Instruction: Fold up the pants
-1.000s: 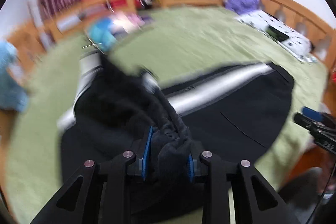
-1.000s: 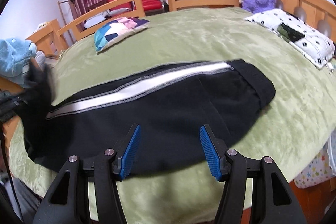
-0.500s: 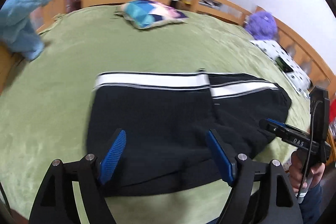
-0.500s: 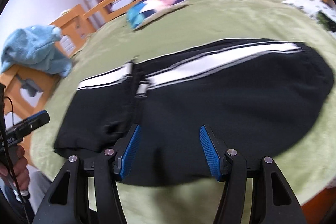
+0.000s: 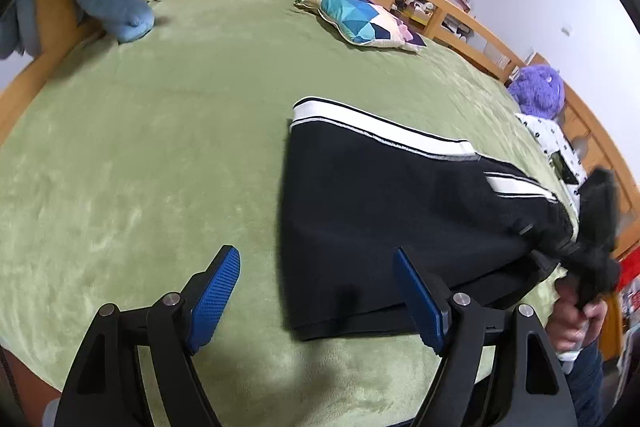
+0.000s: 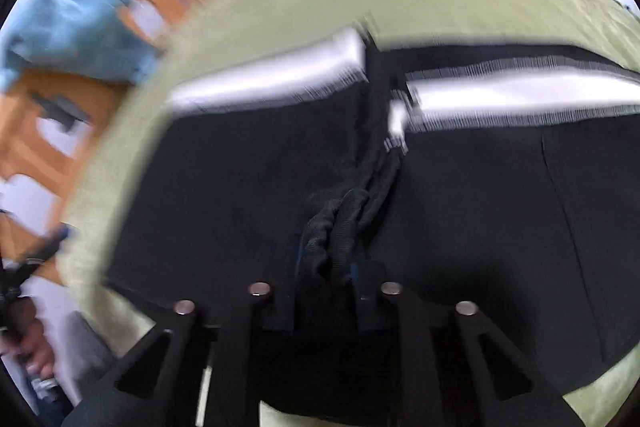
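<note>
Left wrist view, jaws: the left gripper (image 5: pixel 316 301) has its jaws wide apart and holds nothing; it hovers above the green plush bed cover (image 5: pixel 152 155).
Left wrist view, pants: the black pants with a white side stripe (image 5: pixel 384 211) lie on the bed, ahead and to the right; their near left corner reaches between the blue pads (image 5: pixel 216 291).
Left wrist view, look: folded, two layers, stripe along the far edge.
Right wrist view, jaws: the right gripper (image 6: pixel 326 267) has its jaws closed on a bunched fold of the pants (image 6: pixel 460 195).
Right wrist view, look: blurred; the cloth rises in a ridge from the jaws toward the stripe.
</note>
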Motion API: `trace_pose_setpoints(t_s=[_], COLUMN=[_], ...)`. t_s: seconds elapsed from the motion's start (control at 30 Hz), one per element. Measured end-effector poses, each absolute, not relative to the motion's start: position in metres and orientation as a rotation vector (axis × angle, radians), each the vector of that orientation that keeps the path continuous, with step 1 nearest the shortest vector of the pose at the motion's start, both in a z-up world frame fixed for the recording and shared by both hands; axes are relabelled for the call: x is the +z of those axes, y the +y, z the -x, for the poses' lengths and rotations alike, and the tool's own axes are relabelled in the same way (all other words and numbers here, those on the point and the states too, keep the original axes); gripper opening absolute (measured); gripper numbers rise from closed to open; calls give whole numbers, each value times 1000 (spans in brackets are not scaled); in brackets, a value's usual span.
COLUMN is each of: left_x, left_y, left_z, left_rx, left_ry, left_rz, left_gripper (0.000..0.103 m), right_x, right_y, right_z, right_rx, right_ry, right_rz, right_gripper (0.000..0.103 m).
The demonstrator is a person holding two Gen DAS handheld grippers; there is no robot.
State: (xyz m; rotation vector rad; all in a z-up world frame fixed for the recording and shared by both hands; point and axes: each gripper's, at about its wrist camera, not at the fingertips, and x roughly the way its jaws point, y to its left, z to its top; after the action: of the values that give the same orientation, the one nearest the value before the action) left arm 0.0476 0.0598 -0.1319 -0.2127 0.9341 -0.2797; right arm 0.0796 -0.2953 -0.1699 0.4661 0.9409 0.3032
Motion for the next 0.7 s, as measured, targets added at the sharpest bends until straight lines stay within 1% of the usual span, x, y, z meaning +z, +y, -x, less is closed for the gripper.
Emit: trace_pose_setpoints(t_s=[0.03, 0.1, 0.17, 0.2, 0.23, 0.3, 0.33, 0.4, 0.43, 0.5, 0.53, 0.6, 0.7], left_x=[-132, -134, -139, -143, -148, -158, -166, -181, -189, -206, -208, -203, -193], left_y=[59, 56, 51, 46, 42, 35, 31, 25, 23, 19, 18, 18, 23], left_z=[-47, -48, -52, -54, -56, -58, -59, -61, -61, -60, -57, -53, -49], left_rx=[-287, -293, -304, -311, -309, -289, -273, -245, -244, -262, -265, -277, -317], left_ry=[930, 925, 935, 946, 958, 982, 999, 1045, 1072, 1123, 1111, 1098, 1093], left_rz=[214, 209, 205, 204, 201, 178, 155, 116, 110, 117, 109, 86, 96], left_gripper=[78, 78, 78, 78, 78, 78, 78, 78, 78, 78, 78, 78, 78], right_x=[-163, -163, -179, -191, -199, -194, -187, -175, -176, -189, -196, -199, -180], right_y=[-312, -323, -316, -312, -306, -302, -302, -301, -297, -285, -280, -277, -283], right_z=[-75, -72, -74, -74, -71, -57, -48, -33, -27, -24, -23, -18, -12], right_rx=[318, 248, 182, 176, 180, 169, 161, 175, 182, 181, 170, 169, 210], right_ry=[896, 897, 985, 1056, 1106, 1074, 1040, 977, 973, 1039, 1051, 1053, 1029], right_rz=[-558, -534, -443, -421, -385, -324, -315, -312, -299, -243, -205, -159, -180], right_gripper=[17, 17, 23, 30, 32, 34, 38, 42, 42, 42, 42, 42, 42])
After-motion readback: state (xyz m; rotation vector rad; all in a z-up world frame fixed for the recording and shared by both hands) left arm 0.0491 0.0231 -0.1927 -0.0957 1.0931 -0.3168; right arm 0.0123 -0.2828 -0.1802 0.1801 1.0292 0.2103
